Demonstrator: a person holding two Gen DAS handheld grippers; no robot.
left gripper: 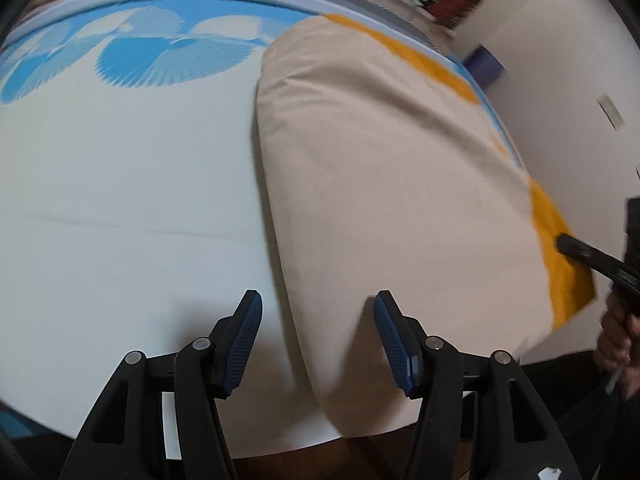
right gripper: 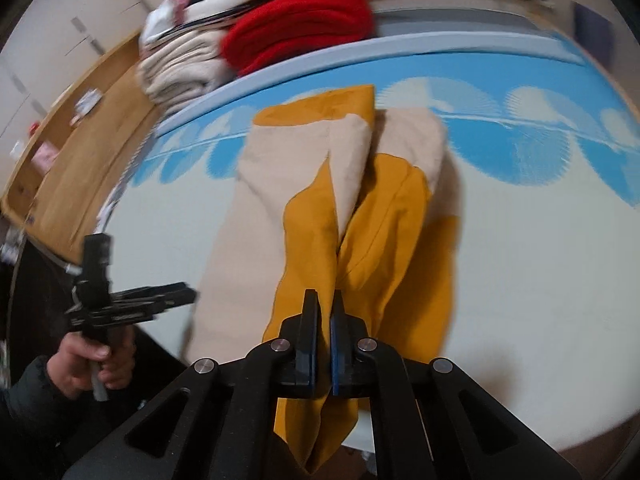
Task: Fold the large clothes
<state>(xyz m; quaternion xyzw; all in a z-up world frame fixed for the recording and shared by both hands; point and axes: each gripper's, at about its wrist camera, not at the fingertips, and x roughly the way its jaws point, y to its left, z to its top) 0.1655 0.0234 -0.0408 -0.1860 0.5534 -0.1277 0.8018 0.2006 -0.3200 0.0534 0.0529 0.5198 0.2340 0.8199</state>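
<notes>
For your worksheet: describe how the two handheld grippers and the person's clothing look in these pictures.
Both the left gripper and right gripper have black angular linkage arms with silver round pivot pins and ribbed dark-blue pads lining the jaws. The sleeve is dark.

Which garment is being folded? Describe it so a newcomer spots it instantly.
Start at the bed with the white sheet bordered by blue fan shapes. The two-tone garment lies lengthwise on it, well in front of the stack with the red knit behind the bed. It alone is beige and mustard-yellow, and the right tongs are shut on its yellow near edge.
</notes>
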